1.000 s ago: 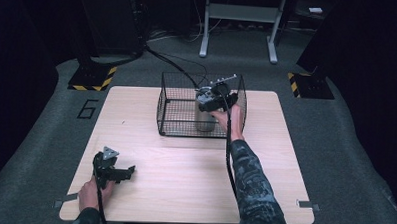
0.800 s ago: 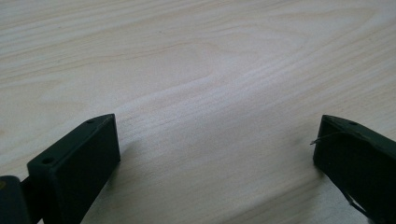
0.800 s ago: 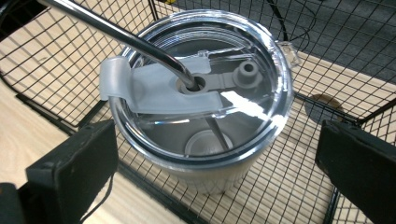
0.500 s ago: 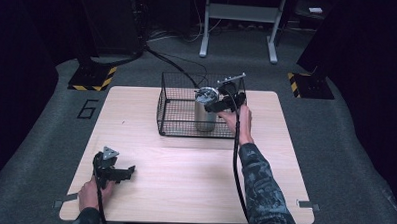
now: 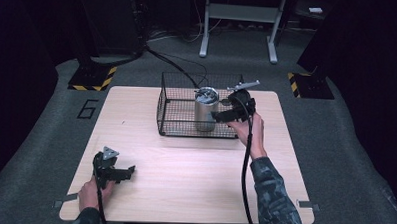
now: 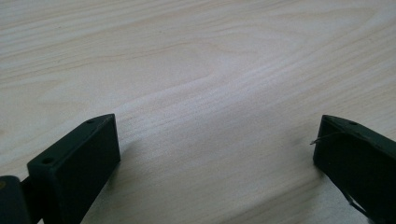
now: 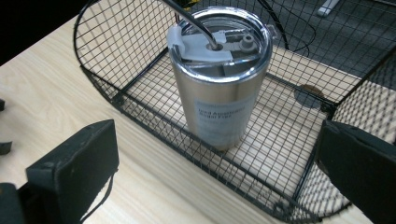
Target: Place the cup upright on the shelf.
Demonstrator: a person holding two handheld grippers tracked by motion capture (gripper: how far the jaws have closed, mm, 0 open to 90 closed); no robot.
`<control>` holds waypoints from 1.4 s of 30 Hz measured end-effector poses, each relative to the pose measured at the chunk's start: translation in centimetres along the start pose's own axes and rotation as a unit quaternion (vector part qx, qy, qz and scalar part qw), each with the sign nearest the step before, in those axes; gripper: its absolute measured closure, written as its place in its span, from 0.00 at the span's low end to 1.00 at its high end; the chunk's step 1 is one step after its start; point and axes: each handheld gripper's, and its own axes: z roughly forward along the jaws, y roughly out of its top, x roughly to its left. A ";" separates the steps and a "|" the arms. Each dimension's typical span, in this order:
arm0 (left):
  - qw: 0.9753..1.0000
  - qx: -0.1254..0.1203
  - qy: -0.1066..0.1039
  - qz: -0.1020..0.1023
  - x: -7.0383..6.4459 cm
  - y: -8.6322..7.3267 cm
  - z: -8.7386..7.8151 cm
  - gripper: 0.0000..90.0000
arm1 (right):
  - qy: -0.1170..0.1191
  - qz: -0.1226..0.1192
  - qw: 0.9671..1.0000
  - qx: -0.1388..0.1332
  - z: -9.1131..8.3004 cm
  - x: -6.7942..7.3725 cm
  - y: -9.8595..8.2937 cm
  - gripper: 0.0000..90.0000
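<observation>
Tumbler (image 7: 219, 79) stands upright in the wire basket (image 7: 116, 100), lid on, near its front wall — basket sits at the table's (image 5: 184, 166) far edge. Your right gripper (image 5: 220, 115) hovers just beside it, jaws wide apart, empty. Your left gripper (image 5: 128, 170) rests low over bare wood near the front-left corner — jaws spread too.

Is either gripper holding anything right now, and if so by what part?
Nothing is held. The right gripper is open beside the tumbler in the basket; the left gripper is open over the table.
</observation>
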 end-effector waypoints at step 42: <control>1.000 0.002 -0.001 0.004 0.1 0.0 0.0 0.00 | -0.048 0.066 0.995 0.063 -2.3 -4.2 -21.5 0.00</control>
